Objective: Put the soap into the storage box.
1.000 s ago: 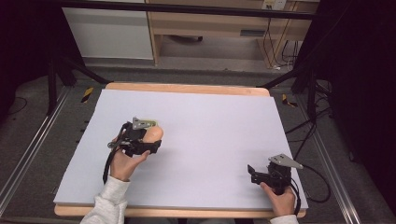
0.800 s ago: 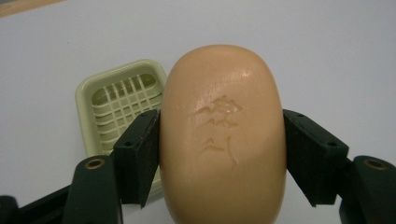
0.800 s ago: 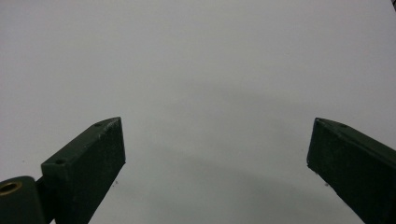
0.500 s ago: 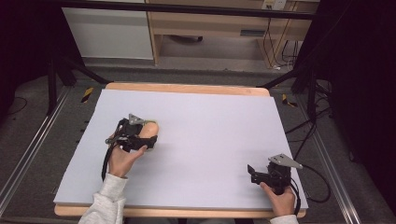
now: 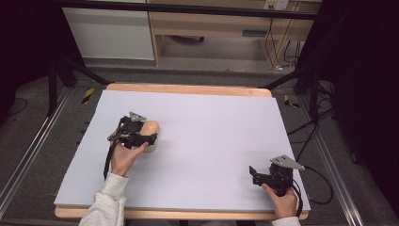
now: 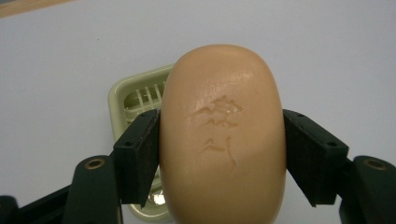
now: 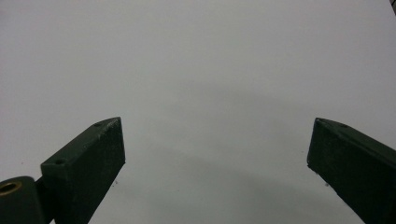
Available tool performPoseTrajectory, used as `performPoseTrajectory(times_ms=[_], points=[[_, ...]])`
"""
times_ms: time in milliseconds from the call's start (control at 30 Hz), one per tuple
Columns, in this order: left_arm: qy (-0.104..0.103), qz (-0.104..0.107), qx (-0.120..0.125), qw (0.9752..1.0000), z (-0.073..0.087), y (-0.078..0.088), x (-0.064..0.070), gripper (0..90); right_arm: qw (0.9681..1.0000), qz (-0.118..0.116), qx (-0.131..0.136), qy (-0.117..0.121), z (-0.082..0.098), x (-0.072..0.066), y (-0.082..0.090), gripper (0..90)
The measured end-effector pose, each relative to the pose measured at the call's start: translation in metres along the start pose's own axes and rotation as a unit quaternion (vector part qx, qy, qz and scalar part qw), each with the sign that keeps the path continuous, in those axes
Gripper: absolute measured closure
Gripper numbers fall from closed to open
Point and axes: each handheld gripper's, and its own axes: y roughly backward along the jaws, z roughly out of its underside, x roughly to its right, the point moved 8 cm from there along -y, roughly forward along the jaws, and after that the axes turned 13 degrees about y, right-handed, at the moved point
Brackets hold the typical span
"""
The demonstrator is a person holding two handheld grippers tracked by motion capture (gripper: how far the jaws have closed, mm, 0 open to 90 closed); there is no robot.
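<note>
As seen from the high view, with both gripper views alongside:

Left gripper [image 5: 149, 138]: left-centre of the high view, held in left hand [image 5: 123, 157]; jaws clamped on the two long sides of soap bar [image 6: 223, 135].

Soap bar: tan, oval, smooth, with a stamped mark on the upper face; centre of the left gripper view, pinched between both black jaws; peach-coloured at the jaw end of the left gripper in the high view [image 5: 151, 128].

Soap dish [image 6: 135, 100]: pale green, rounded corners, slatted bottom; left of centre in the left gripper view, behind and partly hidden by the soap bar; resting on the sheet. Contact between soap and dish: cannot tell.

Right gripper [image 5: 253, 172]: lower right of the high view, held in right hand [image 5: 281, 205], near the front edge of the board; jaws spread wide apart in the right gripper view [image 7: 217, 154], nothing between them, plain sheet beyond.

Sheet [image 5: 211, 136]: pale lavender-grey, covering most of the wooden board [image 5: 188, 89]; board edge visible along the top and bottom of the sheet.

Sleeve [image 5: 106, 202]: light grey, lower left of the high view, on the left forearm.
</note>
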Motion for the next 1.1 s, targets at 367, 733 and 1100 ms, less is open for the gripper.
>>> performPoseTrajectory(times_ms=[367,733,1100], points=[[0.011,-0.006,0.000,0.9999,-0.005,-0.009,-0.010,31.9,1.0000,-0.001,0.000,-0.002,0.000,0.000,0.000,4.5],[0.015,-0.012,-0.001,0.9998,-0.010,-0.019,-0.017,31.9,1.0000,0.000,-0.001,-0.007,0.000,0.000,-0.001,4.5],[0.017,-0.022,-0.012,0.9995,-0.006,-0.030,-0.021,31.8,1.0000,0.000,-0.002,-0.004,0.000,-0.001,-0.001,4.5]])
